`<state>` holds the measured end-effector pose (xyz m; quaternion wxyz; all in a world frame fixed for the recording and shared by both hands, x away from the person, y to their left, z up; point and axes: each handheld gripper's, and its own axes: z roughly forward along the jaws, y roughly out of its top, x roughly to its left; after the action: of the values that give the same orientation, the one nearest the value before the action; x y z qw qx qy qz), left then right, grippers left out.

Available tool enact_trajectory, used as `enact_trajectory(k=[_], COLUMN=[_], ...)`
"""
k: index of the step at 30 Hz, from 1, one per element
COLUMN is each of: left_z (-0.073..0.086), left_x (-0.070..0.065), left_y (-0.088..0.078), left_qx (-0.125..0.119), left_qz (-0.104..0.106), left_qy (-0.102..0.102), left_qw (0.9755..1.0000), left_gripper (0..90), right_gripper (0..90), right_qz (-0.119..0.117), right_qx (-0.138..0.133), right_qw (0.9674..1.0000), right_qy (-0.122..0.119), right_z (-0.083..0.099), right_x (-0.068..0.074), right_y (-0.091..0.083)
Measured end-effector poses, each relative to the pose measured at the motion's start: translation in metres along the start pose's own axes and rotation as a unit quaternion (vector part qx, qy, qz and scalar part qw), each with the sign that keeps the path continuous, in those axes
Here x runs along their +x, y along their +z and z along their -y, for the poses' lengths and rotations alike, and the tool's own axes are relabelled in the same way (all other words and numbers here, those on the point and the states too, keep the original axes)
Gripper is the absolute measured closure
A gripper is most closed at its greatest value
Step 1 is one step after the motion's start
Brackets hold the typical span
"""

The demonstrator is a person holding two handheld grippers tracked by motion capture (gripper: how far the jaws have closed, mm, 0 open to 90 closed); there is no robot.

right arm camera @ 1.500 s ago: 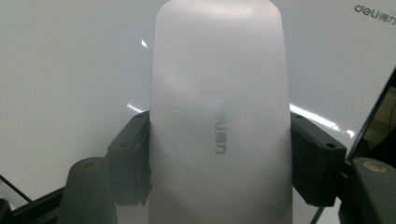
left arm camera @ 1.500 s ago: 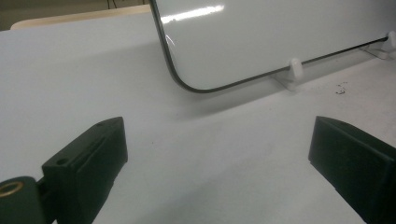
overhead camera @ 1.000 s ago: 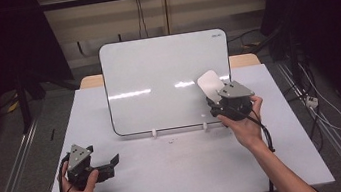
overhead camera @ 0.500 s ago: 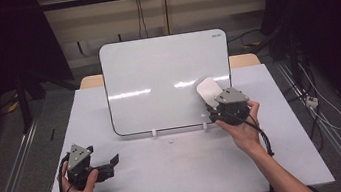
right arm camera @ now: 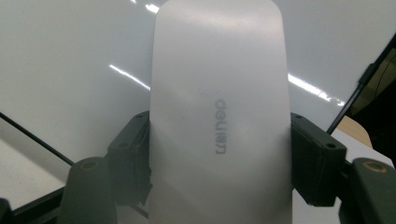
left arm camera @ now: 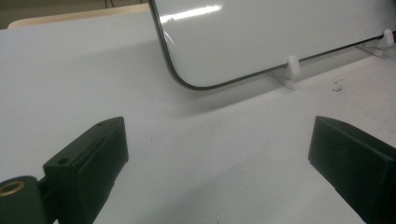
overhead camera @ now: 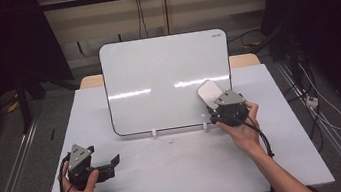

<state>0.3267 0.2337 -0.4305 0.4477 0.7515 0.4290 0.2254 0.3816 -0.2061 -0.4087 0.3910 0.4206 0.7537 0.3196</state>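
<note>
Overhead light brightening worktop [overhead camera: 184, 170]; surroundings staying dark. Glare streaks running across whiteboard [overhead camera: 163, 61]. Soft shadow falling under board. Right gripper view close-up blurring, eraser [right arm camera: 217, 116] out of focus.

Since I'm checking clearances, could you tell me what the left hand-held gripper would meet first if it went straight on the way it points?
Probably the whiteboard: the open left hand-held gripper faces its lower corner and near foot across bare table. Depth is unclear.
</note>
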Motion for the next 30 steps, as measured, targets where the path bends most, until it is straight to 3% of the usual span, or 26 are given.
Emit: enact_trajectory(k=[22, 30], left_z=[-0.002, 0.001], left_x=[-0.002, 0.002], left_y=[0.003, 0.000], left_qx=[0.002, 0.001], left_qz=[0.003, -0.001], left_qy=[0.000, -0.004], left_qw=[1.0000, 1.0000], left_gripper=[5.0, 5.0], right_gripper=[31.5, 27.5], right_qz=[0.011, -0.006], right_qx=[0.010, 0.014], right_qw=[0.9998, 0.9999], right_qy=[-0.012, 0.008], right_z=[0.003, 0.004], right_x=[0.003, 0.000], right_y=[0.009, 0.011])
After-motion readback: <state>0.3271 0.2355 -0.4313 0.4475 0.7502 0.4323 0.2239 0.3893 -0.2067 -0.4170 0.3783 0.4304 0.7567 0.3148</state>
